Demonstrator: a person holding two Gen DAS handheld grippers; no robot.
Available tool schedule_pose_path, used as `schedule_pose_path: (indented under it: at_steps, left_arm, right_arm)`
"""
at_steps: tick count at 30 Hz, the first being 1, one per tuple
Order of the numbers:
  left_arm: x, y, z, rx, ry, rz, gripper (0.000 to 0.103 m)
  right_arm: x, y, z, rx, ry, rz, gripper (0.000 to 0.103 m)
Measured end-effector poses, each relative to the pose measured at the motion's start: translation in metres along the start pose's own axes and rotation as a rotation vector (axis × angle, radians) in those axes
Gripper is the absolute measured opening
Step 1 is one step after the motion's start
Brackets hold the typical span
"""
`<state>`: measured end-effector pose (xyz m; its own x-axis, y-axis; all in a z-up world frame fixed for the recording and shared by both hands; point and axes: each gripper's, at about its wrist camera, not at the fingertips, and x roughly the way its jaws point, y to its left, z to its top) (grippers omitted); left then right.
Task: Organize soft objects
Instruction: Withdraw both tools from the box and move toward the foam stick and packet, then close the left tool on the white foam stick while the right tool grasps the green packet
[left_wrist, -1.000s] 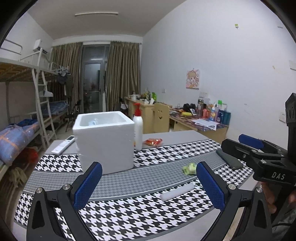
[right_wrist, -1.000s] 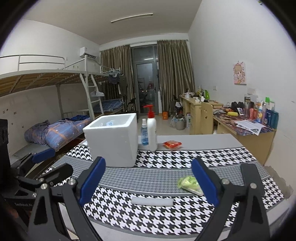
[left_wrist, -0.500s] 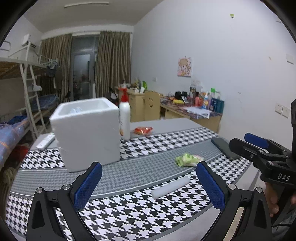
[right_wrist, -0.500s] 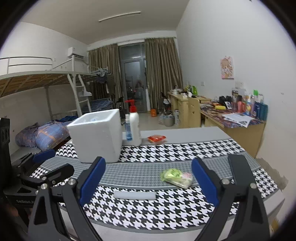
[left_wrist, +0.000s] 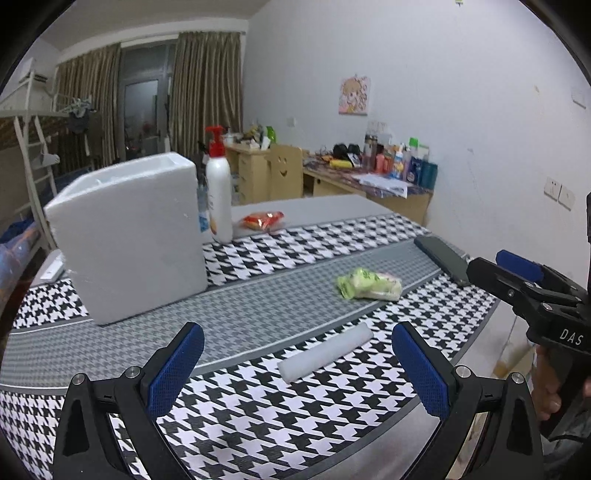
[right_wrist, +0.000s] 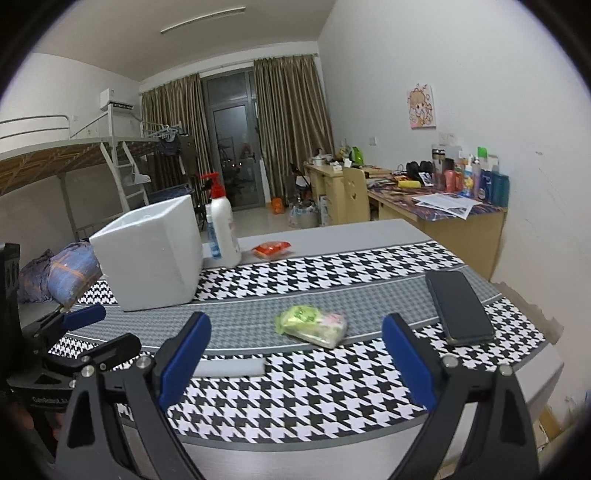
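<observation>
The left gripper (left_wrist: 297, 369) is wide open and holds nothing. It hangs over the near edge of the table (left_wrist: 332, 206), which has a black and white cloth (left_wrist: 258, 413) on it. The right gripper (right_wrist: 295, 354) is wide open and empty too. A hand (left_wrist: 550, 384) holds it at the right side of the table.

Nearest the grippers lies a white foam roll (left_wrist: 325, 352) on the cloth. It is flat on its side, between the left gripper's blue pads (left_wrist: 419, 369). A bit farther back lies a soft green pack (right_wrist: 312, 325) on the grey stripe. It is apart from the roll. To the right of it lies a dark phone (right_wrist: 458, 306).

Farther back on the left stands a big white foam box (left_wrist: 129, 236) with an open top. Just beside it stands a white pump bottle (left_wrist: 218, 195) with a red top. Near the bottle lies a small red pack (left_wrist: 263, 220).
</observation>
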<state>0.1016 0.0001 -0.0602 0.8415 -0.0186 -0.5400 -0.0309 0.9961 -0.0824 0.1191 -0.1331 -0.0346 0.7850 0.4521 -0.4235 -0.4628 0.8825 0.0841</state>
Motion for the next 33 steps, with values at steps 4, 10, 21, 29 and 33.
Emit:
schedule_pose_path:
  at_steps: [4,10,21,29,33]
  left_arm:
    - [0.015,-0.001,-0.001,-0.002,0.052,-0.021,0.102]
    - [0.037,-0.005,-0.002,0.028,0.115,-0.032,0.102]
    - [0.073,-0.011,-0.002,0.126,0.242,-0.084,0.095]
    - [0.091,-0.013,-0.005,0.163,0.305,-0.126,0.076]
    - [0.097,-0.015,-0.006,0.182,0.322,-0.132,0.070]
  right_arm:
    - [0.009,-0.002,-0.004,-0.005,0.026,0.006,0.096]
    - [0.028,-0.009,-0.005,-0.018,0.074,0.009,0.096]
    - [0.062,-0.025,-0.003,-0.005,0.157,0.012,0.096]
    - [0.074,-0.028,-0.001,0.002,0.175,0.032,0.096]
    - [0.079,-0.029,0.001,-0.005,0.186,0.037,0.096]
